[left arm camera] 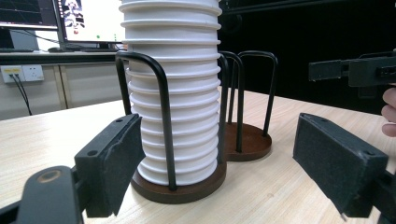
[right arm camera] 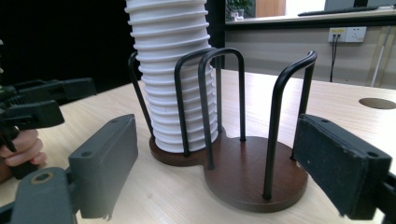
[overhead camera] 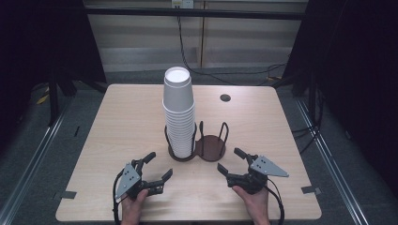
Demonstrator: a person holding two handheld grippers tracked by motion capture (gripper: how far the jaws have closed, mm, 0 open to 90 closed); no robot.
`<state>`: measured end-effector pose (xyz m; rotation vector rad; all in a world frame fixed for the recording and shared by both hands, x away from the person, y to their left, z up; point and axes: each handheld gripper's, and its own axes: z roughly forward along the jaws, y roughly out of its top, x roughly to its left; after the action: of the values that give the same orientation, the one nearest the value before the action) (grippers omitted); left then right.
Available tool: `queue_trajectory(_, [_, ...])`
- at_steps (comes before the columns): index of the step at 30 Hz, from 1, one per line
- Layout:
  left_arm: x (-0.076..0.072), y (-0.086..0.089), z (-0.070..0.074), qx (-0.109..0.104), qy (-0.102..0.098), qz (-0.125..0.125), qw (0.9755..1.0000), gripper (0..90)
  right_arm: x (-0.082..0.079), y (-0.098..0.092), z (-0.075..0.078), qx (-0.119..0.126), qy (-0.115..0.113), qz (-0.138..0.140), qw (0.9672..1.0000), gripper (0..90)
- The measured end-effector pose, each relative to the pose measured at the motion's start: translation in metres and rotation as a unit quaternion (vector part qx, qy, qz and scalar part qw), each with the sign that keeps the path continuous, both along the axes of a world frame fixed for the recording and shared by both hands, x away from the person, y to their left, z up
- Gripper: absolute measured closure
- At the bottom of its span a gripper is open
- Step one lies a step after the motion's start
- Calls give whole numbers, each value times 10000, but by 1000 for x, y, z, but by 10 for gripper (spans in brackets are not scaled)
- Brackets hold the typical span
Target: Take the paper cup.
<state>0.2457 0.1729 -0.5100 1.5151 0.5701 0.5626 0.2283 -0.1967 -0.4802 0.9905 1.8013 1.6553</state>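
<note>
The cups (overhead camera: pixel 179 112) stand upside down as a tall nested stack in the left bay of the holder (overhead camera: pixel 210 147), mid-table; the right bay is empty. Paper cups like these are probably very light, thin-walled and easily crushed, and nested ones tend to cling, so a gentle pinch across the top cup's side, just above the rim below it, looks best. The left gripper (overhead camera: pixel 157 169) and right gripper (overhead camera: pixel 231 161) sit near the holder on the table (overhead camera: pixel 117 122), both with jaws spread and nothing between them
</note>
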Motion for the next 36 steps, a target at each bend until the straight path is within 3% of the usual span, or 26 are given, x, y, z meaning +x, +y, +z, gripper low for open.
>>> queue_trajectory(6, [0,0,0,22,-21,-16,10000,161,2,3,7,-198,181,129,9996,163])
queue_trajectory(11, [0,0,0,-9,4,2,10000,162,5,4,11,-176,306,153,9993,165])
queue_trajectory(16, [0,0,0,-7,4,2,10000,162,9,8,21,-288,618,350,9971,196])
queue_trajectory(20, [0,0,0,-9,4,0,10000,162,11,10,26,-285,677,366,9966,199])
queue_trajectory(24, [0,0,0,-10,3,1,10000,162,15,15,33,-250,811,564,9948,193])
queue_trajectory(36, [0,0,0,-12,9,3,10000,162,27,24,59,-453,811,790,9925,200])
